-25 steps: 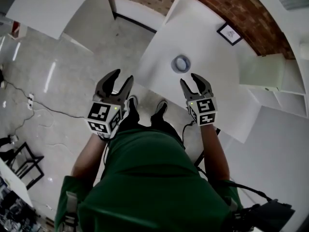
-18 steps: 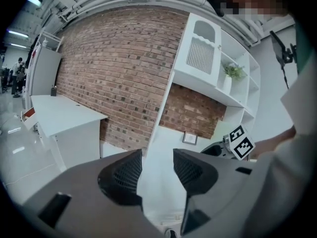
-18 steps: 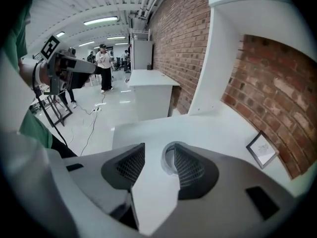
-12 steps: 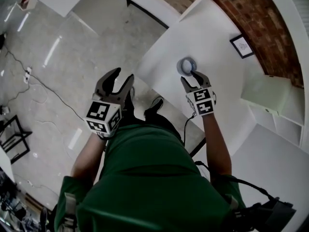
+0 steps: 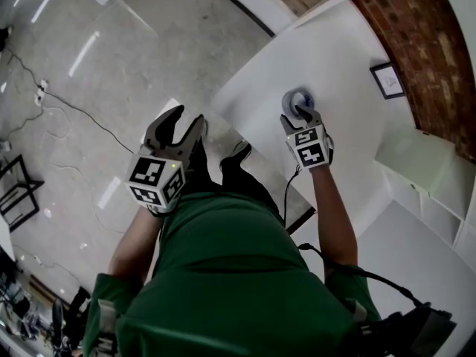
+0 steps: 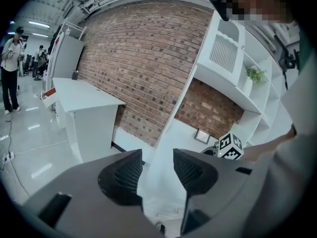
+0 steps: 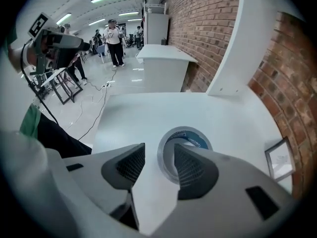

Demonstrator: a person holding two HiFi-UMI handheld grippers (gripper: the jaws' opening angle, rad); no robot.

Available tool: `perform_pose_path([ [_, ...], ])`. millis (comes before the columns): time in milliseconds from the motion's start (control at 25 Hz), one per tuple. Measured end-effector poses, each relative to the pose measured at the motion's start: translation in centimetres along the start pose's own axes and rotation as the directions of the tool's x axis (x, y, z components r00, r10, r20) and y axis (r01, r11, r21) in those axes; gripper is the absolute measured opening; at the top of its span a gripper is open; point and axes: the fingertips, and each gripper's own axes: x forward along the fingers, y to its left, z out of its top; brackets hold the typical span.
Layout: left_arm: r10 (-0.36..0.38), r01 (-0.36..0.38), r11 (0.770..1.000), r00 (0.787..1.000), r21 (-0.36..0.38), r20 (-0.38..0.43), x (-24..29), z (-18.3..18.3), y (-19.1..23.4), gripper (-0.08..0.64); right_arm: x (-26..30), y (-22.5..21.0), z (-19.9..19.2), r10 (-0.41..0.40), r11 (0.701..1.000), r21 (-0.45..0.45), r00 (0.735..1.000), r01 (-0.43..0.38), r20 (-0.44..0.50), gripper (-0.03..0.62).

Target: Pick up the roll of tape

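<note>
The roll of tape (image 5: 294, 97) lies flat on the white table (image 5: 335, 50); it is grey-walled with a blue printed core (image 7: 191, 139). My right gripper (image 5: 296, 115) points steeply down right over it, jaws open. In the right gripper view (image 7: 157, 158) one jaw hangs over the roll's hole and the other just outside its left wall, so the wall stands between them with no pad pressing on it. My left gripper (image 5: 189, 116) hovers off the table's left edge above the floor, open, with nothing between its fingers (image 6: 157, 168).
A small framed picture (image 5: 388, 79) leans against the brick wall behind the roll. A white shelf unit (image 5: 416, 151) stands to the right. Cables run across the grey floor (image 5: 67, 110). Another white counter (image 7: 163, 58) and people stand further off.
My right gripper has come down and forward from the table's near edge to just over the tape roll, tilting steeply down. The left gripper has sunk a little.
</note>
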Motion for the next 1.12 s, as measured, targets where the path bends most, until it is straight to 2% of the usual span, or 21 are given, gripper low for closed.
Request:
perform_pose_path([
  [280, 0.03, -0.03, 0.999, 1.0, -0.014, 0.002, 0.1, 0.4, 1.2, 0.195, 2.6, 0.0, -1.4, 0.036, 0.998, -0.052, 0.99, -0.043, -0.139, 0.169],
  [400, 0.041, -0.041, 0.999, 0.999, -0.014, 0.006, -0.3, 0.6, 1.7, 0.195, 3.0, -0.2, -1.3, 0.011, 0.995, -0.091, 0.986, -0.026, -0.165, 0.115],
  [680, 0.034, -0.034, 0.999, 0.999, -0.012, 0.011, -0.1, 1.2, 1.2, 0.195, 3.2, -0.3, -1.6, 0.017, 0.991, -0.125, 0.977, -0.044, -0.211, 0.1],
  [960, 0.022, -0.022, 1.0, 1.0, 0.003, 0.021, -0.5, 1.9, 0.7, 0.196, 2.6, 0.1, -1.6, 0.014, 0.992, -0.117, 0.981, -0.038, -0.193, 0.08],
  [1120, 0.014, -0.015, 1.0, 1.0, 0.011, 0.024, -0.8, 2.0, 0.4, 0.195, 1.8, 0.1, -1.4, 0.026, 0.999, -0.042, 0.989, -0.033, -0.144, 0.078],
])
